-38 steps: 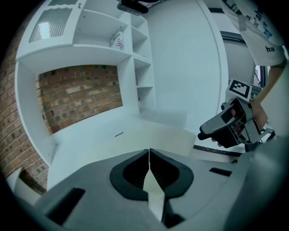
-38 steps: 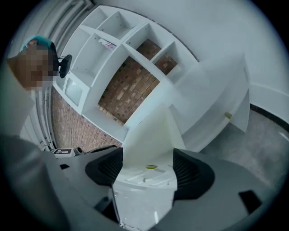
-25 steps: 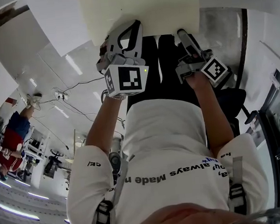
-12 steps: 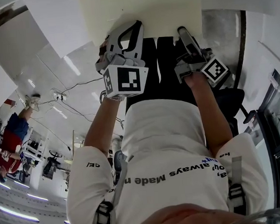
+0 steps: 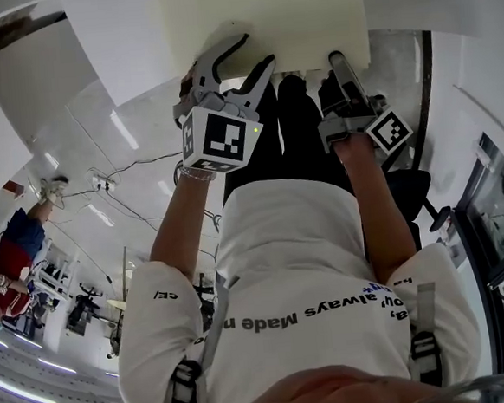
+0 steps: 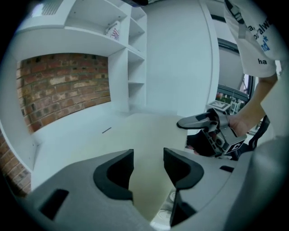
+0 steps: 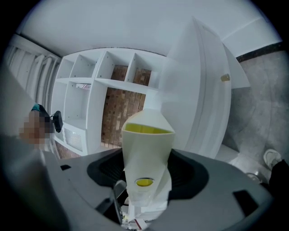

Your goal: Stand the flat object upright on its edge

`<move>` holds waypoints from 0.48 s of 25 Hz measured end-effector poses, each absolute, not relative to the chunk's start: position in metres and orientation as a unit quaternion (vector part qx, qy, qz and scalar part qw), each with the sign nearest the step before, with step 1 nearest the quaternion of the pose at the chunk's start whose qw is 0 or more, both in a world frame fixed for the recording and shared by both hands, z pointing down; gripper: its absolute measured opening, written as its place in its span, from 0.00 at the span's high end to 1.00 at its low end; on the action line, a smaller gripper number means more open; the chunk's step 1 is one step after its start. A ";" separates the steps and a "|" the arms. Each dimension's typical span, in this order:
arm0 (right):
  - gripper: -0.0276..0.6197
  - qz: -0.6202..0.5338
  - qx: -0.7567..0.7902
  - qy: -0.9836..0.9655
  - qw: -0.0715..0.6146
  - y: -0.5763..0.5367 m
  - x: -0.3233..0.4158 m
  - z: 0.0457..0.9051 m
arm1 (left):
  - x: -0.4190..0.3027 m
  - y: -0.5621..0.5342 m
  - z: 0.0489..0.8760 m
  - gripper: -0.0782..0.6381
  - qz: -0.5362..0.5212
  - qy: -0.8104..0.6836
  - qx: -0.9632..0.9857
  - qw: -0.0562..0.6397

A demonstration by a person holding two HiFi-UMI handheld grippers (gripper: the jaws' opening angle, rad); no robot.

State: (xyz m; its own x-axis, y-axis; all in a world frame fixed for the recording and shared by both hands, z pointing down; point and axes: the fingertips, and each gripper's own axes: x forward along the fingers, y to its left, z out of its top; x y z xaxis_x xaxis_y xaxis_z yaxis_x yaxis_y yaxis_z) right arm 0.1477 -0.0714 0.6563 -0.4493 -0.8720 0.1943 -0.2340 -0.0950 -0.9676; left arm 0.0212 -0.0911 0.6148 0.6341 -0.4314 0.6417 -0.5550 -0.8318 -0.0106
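Note:
A large cream flat board [image 5: 260,22] fills the top of the head view, its near edge toward me. My left gripper [image 5: 253,53] sits at that edge and its jaws are opening. In the left gripper view the left gripper [image 6: 148,158] shows both pads apart, with the cream board [image 6: 144,131] stretching away past the gap and neither pad pressing on it. My right gripper [image 5: 337,63] holds the edge further right. In the right gripper view the right gripper [image 7: 146,173] has the cream board [image 7: 146,144] end-on between its dark pads, touching both.
White shelving with a brick back [image 6: 67,85] stands beyond the board, seen again as shelving [image 7: 90,99]. A tall white panel [image 7: 203,90] is at the right. Cables [image 5: 111,177] trail on the floor at left, and a person [image 5: 14,267] stands far off.
The left gripper's jaws, shut at the board's near edge before, now stand apart. The right gripper keeps its hold. The view has shifted a little.

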 end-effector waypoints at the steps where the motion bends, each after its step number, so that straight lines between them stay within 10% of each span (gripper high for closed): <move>1: 0.50 -0.585 -0.451 0.617 0.269 -0.074 0.149 0.653 | 0.024 -0.089 0.611 0.61 0.325 -0.265 0.903 0.097; 12: 0.50 -0.567 -0.460 0.640 0.239 -0.092 0.151 0.619 | 0.048 -0.067 0.605 0.51 0.393 -0.220 0.893 0.022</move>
State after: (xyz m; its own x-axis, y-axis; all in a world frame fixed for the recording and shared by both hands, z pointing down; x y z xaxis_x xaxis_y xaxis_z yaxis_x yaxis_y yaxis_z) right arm 0.1506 -0.0921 0.6188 -0.4616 -0.8607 0.2149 -0.3179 -0.0657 -0.9458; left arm 0.0483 -0.0671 0.6046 0.5943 -0.3749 0.7115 -0.4089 -0.9027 -0.1341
